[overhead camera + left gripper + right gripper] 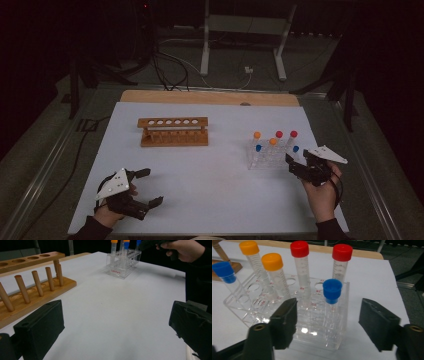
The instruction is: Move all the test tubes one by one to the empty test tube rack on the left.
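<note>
The right gripper (pixel 328 322) hovers at the near right corner of the clear tube rack (pixel 287 315), its jaws part-open with the near blue-capped tube (pixel 332 293) between them, not yet pinched. The rack holds 6 capped tubes on the white tabletop (pixel 210 175). The left gripper (pixel 145 187) rests wide open near the wooden rack (pixel 173 131).

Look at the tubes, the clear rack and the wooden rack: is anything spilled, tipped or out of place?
Nothing stands out. Six capped tubes stand in the clear rack, some leaning slightly in their holes. The wooden rack stands square and empty. No spills show on the white table.
</note>
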